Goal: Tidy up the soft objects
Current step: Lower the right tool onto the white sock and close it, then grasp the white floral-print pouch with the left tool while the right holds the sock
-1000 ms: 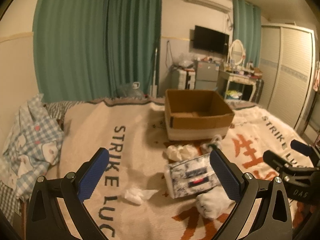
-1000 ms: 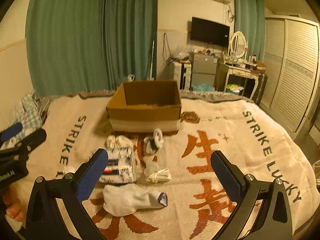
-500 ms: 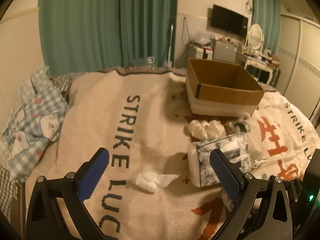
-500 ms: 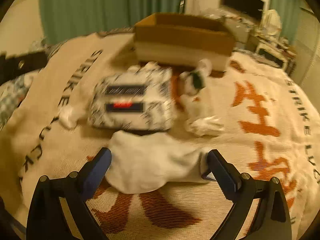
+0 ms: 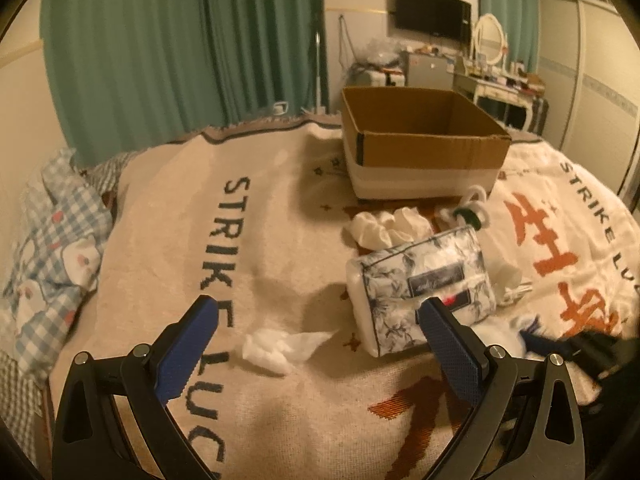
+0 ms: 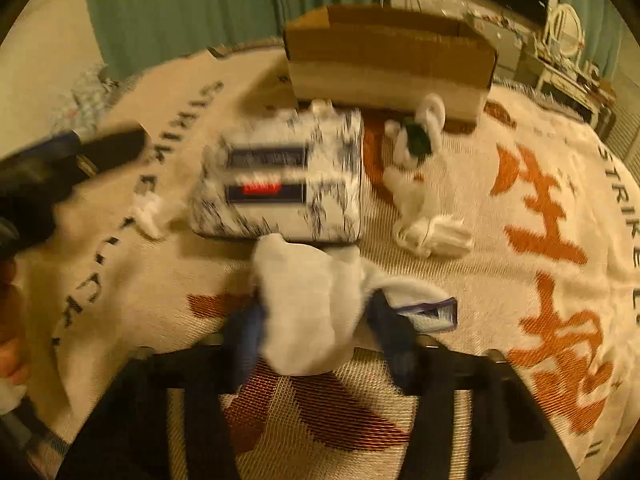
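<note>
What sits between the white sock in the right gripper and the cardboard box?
The floral tissue pack lies directly between the white sock, pinched in the right gripper, and the cardboard box. Lifting the sock over it should clear the path.

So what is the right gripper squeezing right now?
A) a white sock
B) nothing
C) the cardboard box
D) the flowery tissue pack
A: in the right wrist view, the right gripper has its blue fingers pressed against both sides of the white sock, while the flowery tissue pack and cardboard box lie beyond it.
</note>
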`<state>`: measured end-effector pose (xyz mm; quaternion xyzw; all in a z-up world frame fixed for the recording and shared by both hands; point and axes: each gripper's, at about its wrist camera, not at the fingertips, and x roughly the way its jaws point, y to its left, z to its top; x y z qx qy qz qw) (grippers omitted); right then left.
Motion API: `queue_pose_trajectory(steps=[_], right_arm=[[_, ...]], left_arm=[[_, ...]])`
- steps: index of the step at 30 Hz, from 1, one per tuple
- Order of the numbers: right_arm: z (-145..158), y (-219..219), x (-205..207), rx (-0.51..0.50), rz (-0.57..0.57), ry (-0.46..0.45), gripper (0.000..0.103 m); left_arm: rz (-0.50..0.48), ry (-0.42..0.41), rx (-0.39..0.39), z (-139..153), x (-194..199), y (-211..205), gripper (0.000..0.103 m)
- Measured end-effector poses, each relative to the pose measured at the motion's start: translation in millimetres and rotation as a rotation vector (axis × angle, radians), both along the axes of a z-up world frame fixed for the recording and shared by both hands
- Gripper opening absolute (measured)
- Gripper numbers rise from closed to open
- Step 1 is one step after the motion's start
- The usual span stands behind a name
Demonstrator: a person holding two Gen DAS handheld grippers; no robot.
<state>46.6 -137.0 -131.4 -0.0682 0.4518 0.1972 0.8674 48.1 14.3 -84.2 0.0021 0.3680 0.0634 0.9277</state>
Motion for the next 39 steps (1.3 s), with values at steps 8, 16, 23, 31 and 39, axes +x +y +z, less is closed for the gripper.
queue_pose_trajectory(steps=[8,16,23,31,39], right_arm=[[65,-45,18,0.055,-0.129,-0.158,0.042],[56,-39,40,0.037,-0.11,-0.169,0.042],[40,-31,44,0.029,-0.064,-0.171,0.042],[41,-36,41,0.033,-0.077,-0.177,0.042],[62,-52,28,0.082,-0.127,-0.184,0.042]], left_arm=[[-0.022,0.002,-0.027,-3,14,-14,0.102],[-0.074,0.137,0.0,-57,44,-38,0.102],[-0.134,0.181,-0.108,-86,58,-44,0.099],[-0.205,0.152,-0.158,-70,40,-50,0.059],[-0.186,0.073,-0.102,-33,12,-43,0.045]])
